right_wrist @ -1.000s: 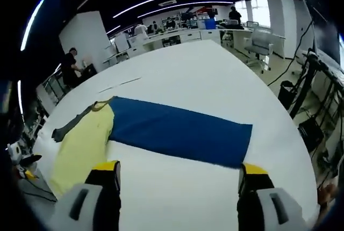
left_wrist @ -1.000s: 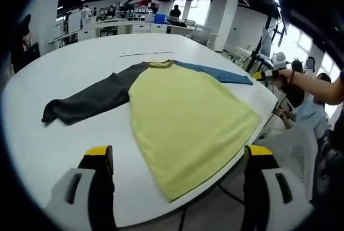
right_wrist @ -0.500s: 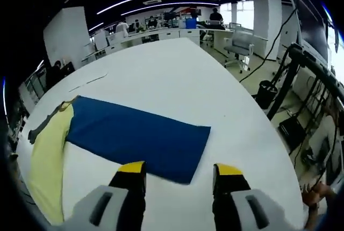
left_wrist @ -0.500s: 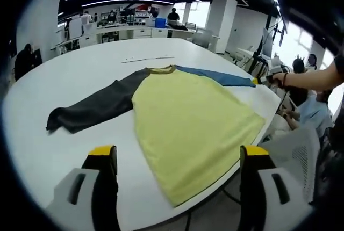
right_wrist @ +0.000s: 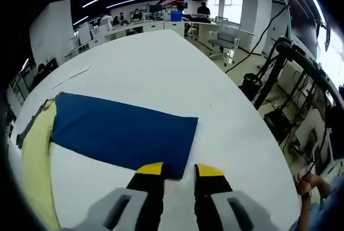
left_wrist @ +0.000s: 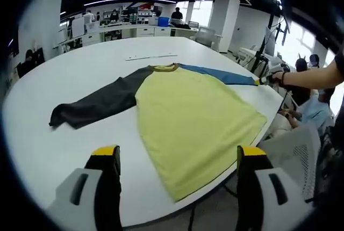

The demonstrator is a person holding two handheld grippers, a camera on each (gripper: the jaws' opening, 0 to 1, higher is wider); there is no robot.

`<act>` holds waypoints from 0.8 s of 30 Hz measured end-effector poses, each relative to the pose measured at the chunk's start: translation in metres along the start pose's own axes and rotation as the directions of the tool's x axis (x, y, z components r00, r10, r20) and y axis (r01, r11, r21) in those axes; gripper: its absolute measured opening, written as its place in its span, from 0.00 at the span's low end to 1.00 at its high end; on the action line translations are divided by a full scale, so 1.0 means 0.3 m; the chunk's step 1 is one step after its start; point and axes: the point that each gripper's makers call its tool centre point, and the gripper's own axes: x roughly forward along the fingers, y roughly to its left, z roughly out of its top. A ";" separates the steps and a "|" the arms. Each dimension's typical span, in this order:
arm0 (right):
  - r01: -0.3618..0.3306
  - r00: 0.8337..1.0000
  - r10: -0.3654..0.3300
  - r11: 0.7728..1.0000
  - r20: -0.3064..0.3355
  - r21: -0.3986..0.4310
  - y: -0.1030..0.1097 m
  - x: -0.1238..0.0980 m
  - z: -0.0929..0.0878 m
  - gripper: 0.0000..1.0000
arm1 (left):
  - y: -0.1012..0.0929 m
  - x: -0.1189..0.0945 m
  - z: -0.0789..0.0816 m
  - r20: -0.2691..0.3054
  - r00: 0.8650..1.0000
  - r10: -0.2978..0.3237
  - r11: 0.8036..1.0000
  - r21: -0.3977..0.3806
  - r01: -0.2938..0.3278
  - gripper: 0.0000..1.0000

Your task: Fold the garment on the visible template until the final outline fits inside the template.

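On the white table (right_wrist: 161,64), right claw (right_wrist: 179,171) pinches blue sleeve (right_wrist: 118,131); left claw (left_wrist: 176,156) gapes.

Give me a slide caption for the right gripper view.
Right gripper, jaws nearly closed, at the cuff edge of the blue sleeve lying flat on the white table.

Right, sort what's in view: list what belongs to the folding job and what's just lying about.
Job:
- garment, spread flat on the white table
- its blue sleeve, cuff at the right gripper
- left gripper, jaws wide apart

Lying about:
- thin strip beyond the collar
- office chair
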 end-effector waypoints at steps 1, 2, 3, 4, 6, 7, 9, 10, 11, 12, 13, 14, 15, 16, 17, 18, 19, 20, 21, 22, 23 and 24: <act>-0.004 1.000 0.004 1.000 -0.006 0.004 0.004 0.002 -0.002 0.08 | 0.001 -0.002 0.000 0.000 1.000 0.001 1.000 0.001 -0.001 0.87; -0.005 1.000 0.005 1.000 -0.009 0.001 0.007 0.002 0.001 0.06 | 0.003 -0.003 0.000 0.001 1.000 0.003 1.000 0.002 -0.003 0.87; -0.004 1.000 0.004 1.000 -0.014 -0.002 0.007 0.005 0.000 0.05 | 0.003 -0.004 0.000 0.001 1.000 0.004 1.000 0.001 -0.004 0.87; -0.003 1.000 0.003 1.000 -0.016 -0.003 0.005 0.005 0.000 0.05 | 0.005 -0.006 0.000 0.002 1.000 0.005 1.000 0.000 -0.005 0.86; -0.006 1.000 0.006 1.000 -0.024 0.003 0.000 0.008 0.001 0.03 | 0.005 -0.008 0.000 0.004 1.000 0.007 1.000 -0.001 -0.007 0.86; -0.009 1.000 0.009 1.000 -0.027 0.005 0.000 0.010 0.000 0.01 | 0.005 -0.008 0.000 0.004 1.000 0.008 1.000 -0.001 -0.008 0.86; -0.020 0.999 0.020 1.000 -0.029 -0.002 0.004 0.012 -0.002 0.00 | 0.004 -0.007 -0.002 0.003 1.000 0.008 1.000 0.001 -0.008 0.86; -0.030 0.999 0.030 1.000 -0.031 -0.010 0.008 0.012 -0.003 0.00 | 0.002 -0.007 -0.004 0.002 1.000 0.007 1.000 0.002 -0.007 0.86; -0.034 0.999 0.033 0.999 -0.035 -0.030 0.007 0.013 -0.003 0.00 | 0.000 -0.005 -0.006 0.001 1.000 0.007 1.000 0.001 -0.007 0.86; -0.039 0.999 0.037 0.998 -0.040 -0.042 0.007 0.012 -0.004 0.00 | -0.003 -0.004 -0.006 0.000 1.000 0.005 1.000 0.002 -0.005 0.86; -0.041 0.998 0.039 0.998 -0.045 -0.042 0.007 0.012 -0.004 0.00 | -0.007 -0.003 -0.008 -0.002 1.000 0.002 1.000 0.001 -0.002 0.86; -0.042 0.998 0.040 0.998 -0.048 -0.039 0.004 0.012 -0.004 0.00 | -0.007 -0.002 -0.009 -0.003 1.000 0.001 1.000 0.000 -0.001 0.86; -0.043 0.998 0.041 0.999 -0.057 -0.024 0.003 0.014 -0.004 0.00 | -0.008 -0.001 -0.010 -0.003 1.000 0.000 1.000 0.000 0.000 0.86; -0.044 0.997 0.043 0.999 -0.063 -0.020 0.001 0.013 -0.004 0.00 | -0.008 0.000 -0.010 -0.003 1.000 0.000 1.000 0.000 0.000 0.86; -0.048 0.997 0.046 0.999 -0.069 -0.015 0.003 0.014 -0.004 0.00 | -0.007 0.000 -0.010 -0.003 1.000 0.002 1.000 -0.001 -0.002 0.86; -0.049 0.996 0.048 0.999 -0.073 -0.007 0.001 0.012 -0.005 0.00 | -0.003 -0.001 -0.007 0.002 1.000 0.006 1.000 0.000 -0.006 0.87; -0.049 0.996 0.050 0.999 -0.077 0.008 0.004 0.012 -0.006 0.00 | 0.000 -0.001 -0.004 0.006 1.000 0.009 1.000 0.001 -0.009 0.87; -0.052 0.996 0.053 0.998 -0.076 0.020 0.005 0.008 -0.003 0.00 | 0.004 -0.004 -0.001 0.009 1.000 0.011 1.000 0.001 -0.011 0.87; -0.052 0.996 0.053 0.998 -0.074 0.022 0.008 0.006 -0.001 0.00 | 0.007 -0.005 0.001 0.011 1.000 0.013 1.000 0.001 -0.013 0.87; -0.052 0.996 0.053 0.998 -0.073 0.024 0.010 0.000 0.003 0.00 | 0.010 -0.008 0.004 0.015 1.000 0.015 1.000 0.001 -0.015 0.88; -0.054 0.996 0.056 0.998 -0.071 0.024 0.015 -0.003 0.007 0.00 | 0.012 -0.009 0.005 0.015 1.000 0.016 1.000 0.001 -0.016 0.88; -0.056 0.996 0.058 0.998 -0.066 0.028 0.019 -0.010 0.014 0.00 | 0.017 -0.009 0.004 0.016 1.000 0.021 1.000 0.000 -0.021 0.88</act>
